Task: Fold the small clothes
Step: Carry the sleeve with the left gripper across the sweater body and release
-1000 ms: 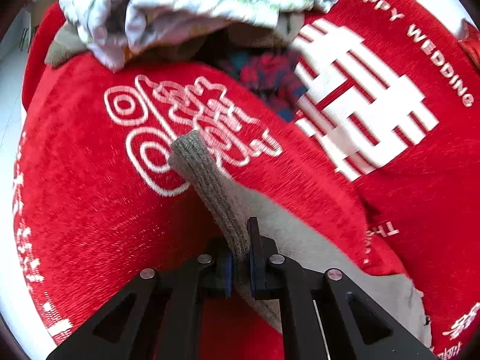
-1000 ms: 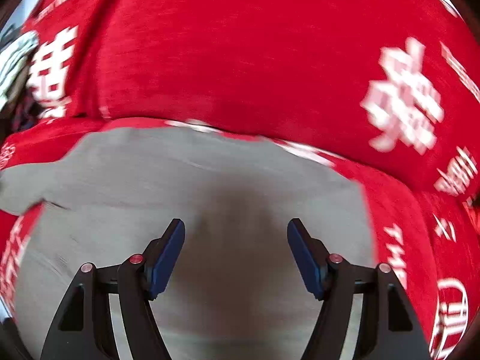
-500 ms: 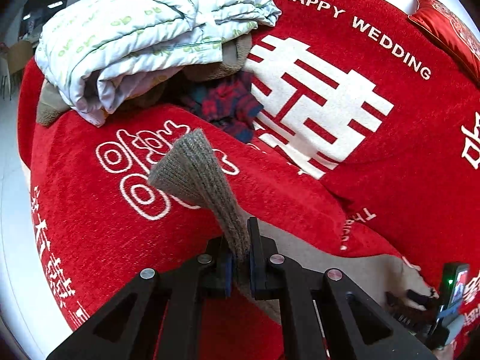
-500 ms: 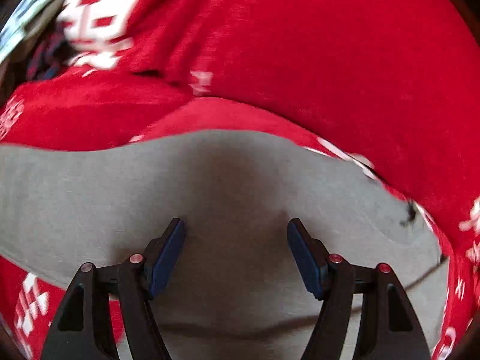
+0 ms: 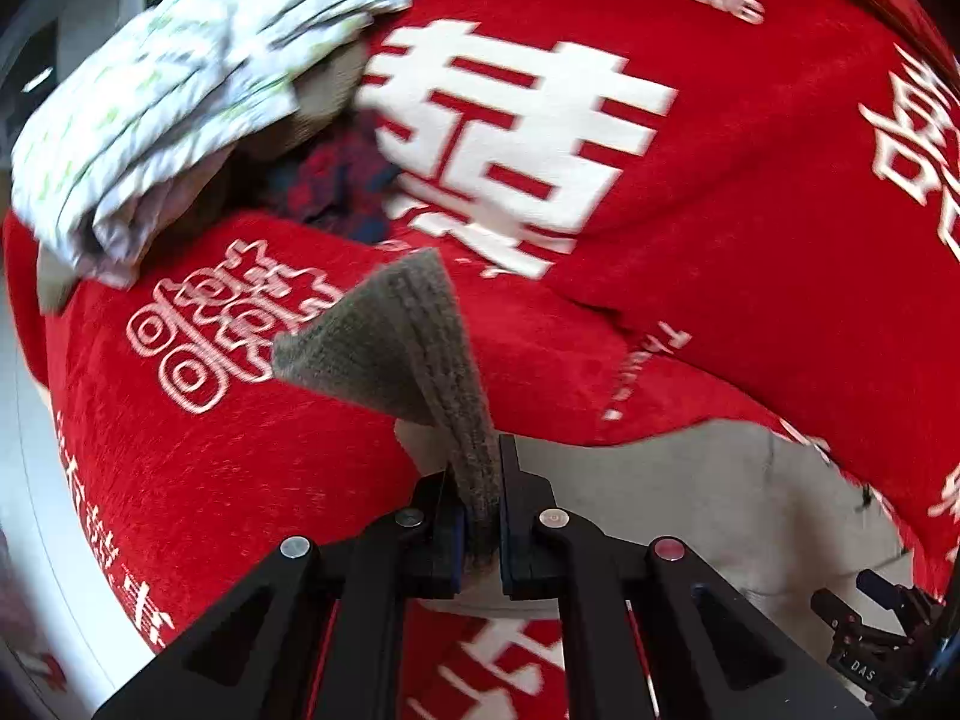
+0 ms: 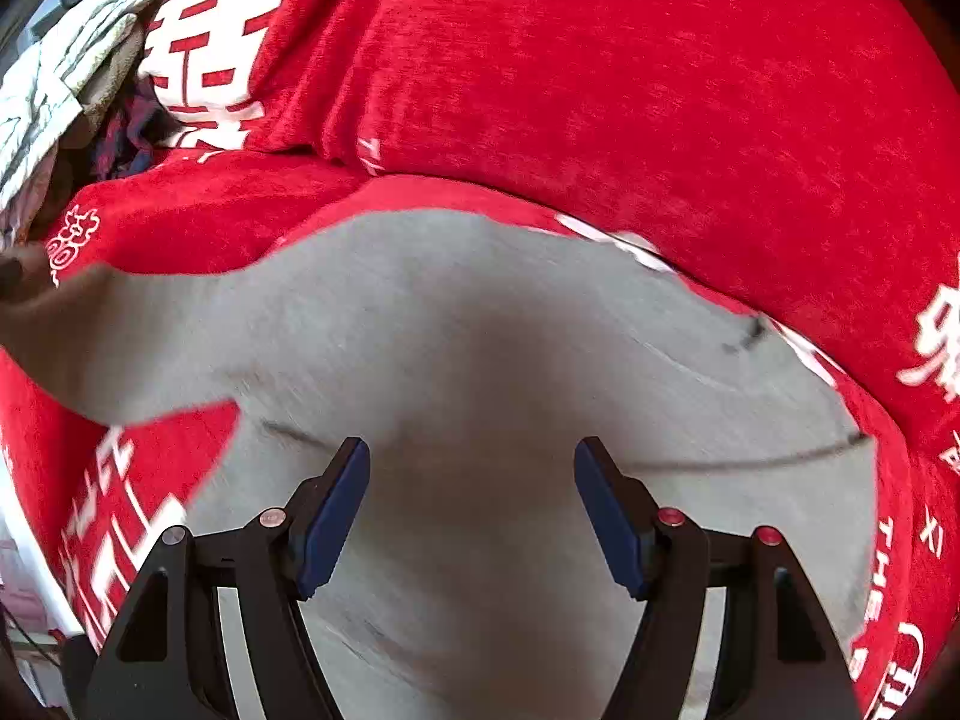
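Note:
A small grey garment [image 6: 480, 372] lies spread on the red sofa cover [image 6: 600, 90]. Its ribbed knit cuff [image 5: 408, 336] stands up from the seat, and my left gripper [image 5: 480, 516] is shut on it, holding the sleeve lifted off the sofa. The garment's body [image 5: 690, 498] lies to the right below it. My right gripper [image 6: 471, 504] hovers over the middle of the garment with its jaws open and nothing between the blue pads [image 6: 333, 498]. The lifted sleeve [image 6: 90, 324] stretches to the left edge of the right wrist view.
A pile of folded light quilt [image 5: 180, 90] with brown and plaid clothes [image 5: 336, 174] under it sits at the sofa's far left end. The sofa back [image 5: 660, 120] with white lettering rises behind. The right gripper's body [image 5: 876, 630] shows at the left wrist view's lower right.
The left gripper has risen and shifted right, carrying the cuff off the seat. The right gripper has slid sideways over the garment, still open.

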